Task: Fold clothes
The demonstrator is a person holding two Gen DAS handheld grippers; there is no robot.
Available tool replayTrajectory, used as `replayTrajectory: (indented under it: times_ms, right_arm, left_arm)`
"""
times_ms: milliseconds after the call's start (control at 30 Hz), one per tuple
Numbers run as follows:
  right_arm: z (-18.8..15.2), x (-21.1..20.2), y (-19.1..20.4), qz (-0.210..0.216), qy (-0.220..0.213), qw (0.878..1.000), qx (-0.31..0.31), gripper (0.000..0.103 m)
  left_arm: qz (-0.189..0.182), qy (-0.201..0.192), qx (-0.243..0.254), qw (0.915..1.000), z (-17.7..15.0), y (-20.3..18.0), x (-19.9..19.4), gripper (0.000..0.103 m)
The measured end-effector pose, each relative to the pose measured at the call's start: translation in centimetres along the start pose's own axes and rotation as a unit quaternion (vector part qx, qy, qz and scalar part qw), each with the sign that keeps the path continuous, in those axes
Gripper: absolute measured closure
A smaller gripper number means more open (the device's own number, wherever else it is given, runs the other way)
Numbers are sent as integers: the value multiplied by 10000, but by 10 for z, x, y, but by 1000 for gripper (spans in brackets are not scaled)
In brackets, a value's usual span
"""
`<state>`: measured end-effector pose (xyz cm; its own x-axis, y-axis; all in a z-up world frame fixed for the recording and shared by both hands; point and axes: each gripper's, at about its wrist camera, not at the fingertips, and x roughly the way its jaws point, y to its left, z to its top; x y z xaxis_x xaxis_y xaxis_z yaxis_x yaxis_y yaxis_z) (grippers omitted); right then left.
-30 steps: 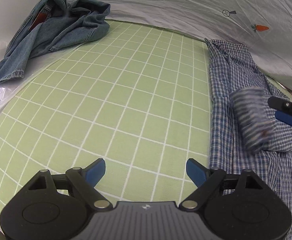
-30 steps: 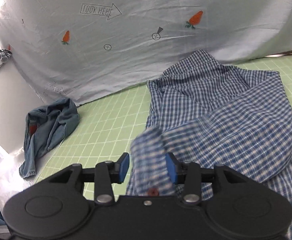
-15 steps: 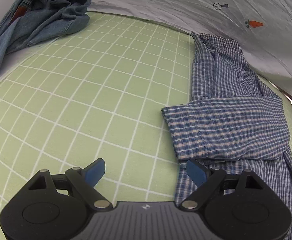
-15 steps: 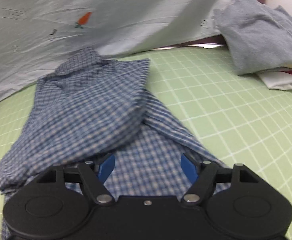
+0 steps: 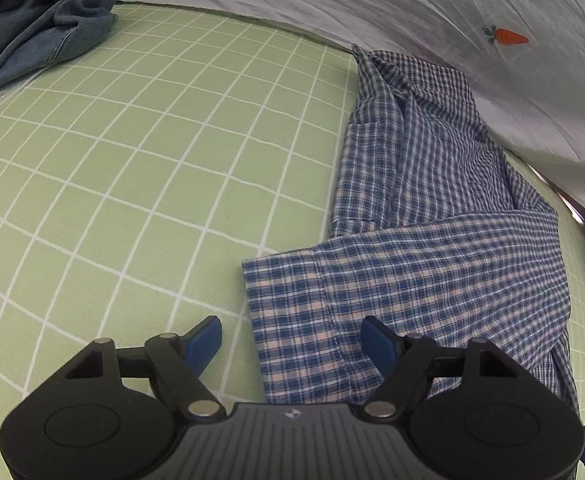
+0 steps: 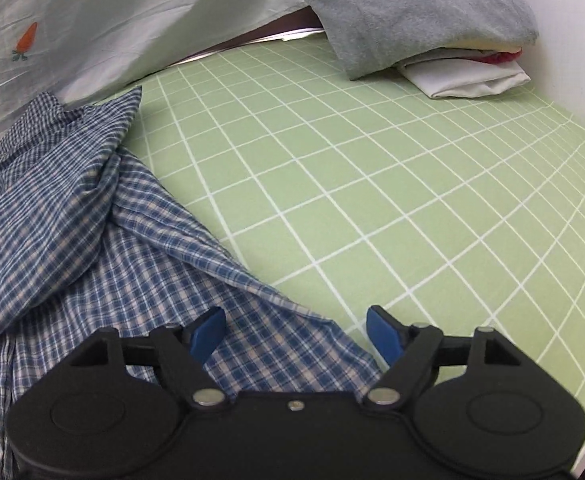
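Note:
A blue checked shirt (image 5: 420,208) lies on the green gridded sheet (image 5: 140,168), one sleeve folded across its body with the cuff (image 5: 288,304) pointing left. My left gripper (image 5: 292,340) hovers over that cuff; its jaws are closing, the cuff lies between them and the pads do not press on it. In the right wrist view the same shirt (image 6: 72,232) fills the left side. My right gripper (image 6: 296,330) stands over the shirt's right edge, jaws opening, gripping nothing.
A crumpled denim garment (image 5: 40,28) lies at the far left. A grey folded garment (image 6: 412,4) rests on white folded cloth (image 6: 468,76) at the far right. A pale sheet with carrot prints (image 5: 508,36) hangs behind. A white wall (image 6: 572,40) borders the right side.
The right gripper let go of the sleeve, which now lies across the shirt, then swung right and opened. The left gripper moved right over the cuff and its jaws narrowed.

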<state>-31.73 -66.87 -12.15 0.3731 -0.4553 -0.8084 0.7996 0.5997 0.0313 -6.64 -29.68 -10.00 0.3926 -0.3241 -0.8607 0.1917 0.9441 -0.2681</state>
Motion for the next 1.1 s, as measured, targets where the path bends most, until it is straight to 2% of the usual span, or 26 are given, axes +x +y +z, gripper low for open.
replayTrajectory:
  times_ms: [33, 67, 100, 167, 300, 433, 567, 733, 800, 867, 933, 1000, 1067, 1100]
  right_arm:
    - [1, 1, 2, -26, 2, 10000, -24, 22]
    - [1, 1, 4, -55, -4, 10000, -41, 22]
    - [1, 1, 6, -86, -14, 9999, -55, 22]
    - [0, 0, 9, -146, -31, 9999, -79, 22]
    - [-3, -3, 16, -281, -42, 9995, -125, 22]
    - [-2, -7, 26, -355, -19, 9993, -58, 22]
    - [1, -15, 45, -363, -105, 9989, -284, 22]
    - [10, -23, 70, -346, -231, 9967, -691, 22]
    - [15, -23, 76, -371, -233, 9961, -762, 22]
    - [18, -22, 83, -353, -201, 9958, -823, 22]
    - [20, -21, 89, -320, -192, 9946, -968, 22]
    - [19, -23, 96, -270, -191, 9933, -1104, 22]
    - [17, -25, 100, -220, -172, 9925, -1192, 22]
    - [16, -25, 100, -203, -151, 9923, -1215, 22]
  left_arm:
    - [-2, -1, 84, 10000, 2, -2, 2, 44]
    - [-3, -2, 168, 9999, 3, -3, 4, 67]
    - [11, 24, 272, 9996, 5, -4, 5, 82]
    - [-5, -60, 444, 9990, 9, -6, 3, 94]
    - [-118, -374, 658, 9971, 23, -6, -10, 99]
    - [-121, -959, 588, 9936, 61, 5, -27, 100]
    - [-56, -1571, 341, 9870, 105, 26, -42, 100]
    - [337, -2255, -312, 9732, 160, 71, -52, 99]
    - [547, -2134, -649, 9733, 172, 91, -42, 96]
    - [795, -1903, -972, 9737, 172, 105, -31, 89]
    - [745, -1728, -1016, 9769, 157, 107, -26, 79]
    - [660, -1561, -1028, 9802, 140, 109, -22, 45]
    - [605, -1342, -977, 9843, 118, 102, -18, 36]
    - [575, -1199, -927, 9868, 106, 98, -16, 36]
